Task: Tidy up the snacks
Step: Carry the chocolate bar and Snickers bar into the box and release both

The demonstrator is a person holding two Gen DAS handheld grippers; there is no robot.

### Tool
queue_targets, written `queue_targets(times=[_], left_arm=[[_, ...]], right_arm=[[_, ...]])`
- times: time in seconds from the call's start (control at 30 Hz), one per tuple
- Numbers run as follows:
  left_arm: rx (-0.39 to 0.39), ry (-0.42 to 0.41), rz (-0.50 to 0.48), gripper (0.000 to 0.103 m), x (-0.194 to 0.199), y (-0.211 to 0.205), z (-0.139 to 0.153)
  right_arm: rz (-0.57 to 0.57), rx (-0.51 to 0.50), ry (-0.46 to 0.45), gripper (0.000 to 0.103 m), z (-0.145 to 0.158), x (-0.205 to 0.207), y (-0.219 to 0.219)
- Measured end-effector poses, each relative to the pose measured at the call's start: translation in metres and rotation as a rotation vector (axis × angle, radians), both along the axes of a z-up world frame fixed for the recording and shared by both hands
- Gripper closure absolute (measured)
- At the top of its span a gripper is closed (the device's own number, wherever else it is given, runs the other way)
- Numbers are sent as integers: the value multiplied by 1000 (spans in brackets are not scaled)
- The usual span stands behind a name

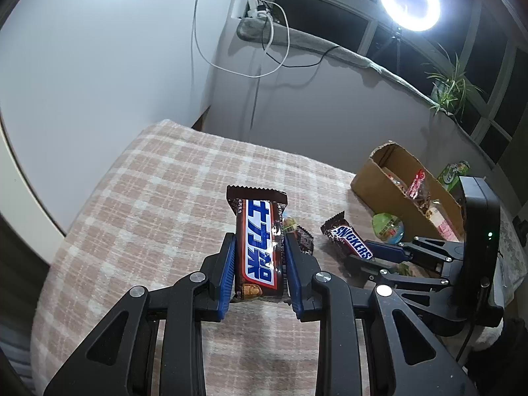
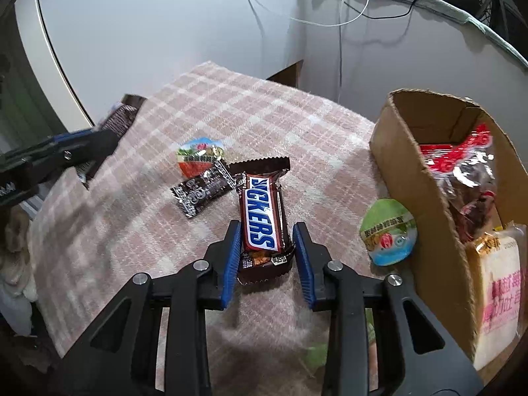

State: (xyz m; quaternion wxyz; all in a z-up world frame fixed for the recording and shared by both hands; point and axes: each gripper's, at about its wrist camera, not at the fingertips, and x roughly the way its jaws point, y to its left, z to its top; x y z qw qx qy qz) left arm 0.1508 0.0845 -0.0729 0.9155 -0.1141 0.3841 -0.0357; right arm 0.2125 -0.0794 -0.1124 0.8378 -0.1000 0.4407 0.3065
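Note:
My left gripper (image 1: 259,241) is shut on a brown Snickers bar with Chinese lettering (image 1: 259,241), held upright above the plaid cloth (image 1: 148,198). In the right wrist view that bar (image 2: 122,115) and the left gripper (image 2: 95,142) show at the far left. A second Snickers bar (image 2: 262,217) lies flat on the cloth (image 2: 231,105). My right gripper (image 2: 268,227) straddles its near end: the left pad is at the wrapper and a narrow gap remains on the right. The left wrist view shows this bar (image 1: 349,237) and the right gripper (image 1: 369,255) at the right.
An open cardboard box (image 2: 412,171) at the right holds a red bag (image 2: 468,171) and a bread pack (image 2: 498,283). A jelly cup (image 2: 389,234) leans on it. Another cup (image 2: 198,156) and a small dark candy (image 2: 201,188) lie beside the bar.

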Motion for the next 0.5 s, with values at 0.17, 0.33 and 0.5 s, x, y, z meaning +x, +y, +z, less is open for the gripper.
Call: queue_targets(times=[0.17, 0.33, 0.5], left_arm=[[-1, -9, -20, 76, 0, -9, 6], [-4, -33, -51, 76, 3, -25, 19], [-16, -56, -89, 76, 9, -43, 29]], right_arm=[[-8, 56, -31, 71, 28, -11, -16], [-41, 107, -75, 71, 63, -16, -48], [-111, 122, -124, 71, 92, -14, -89]])
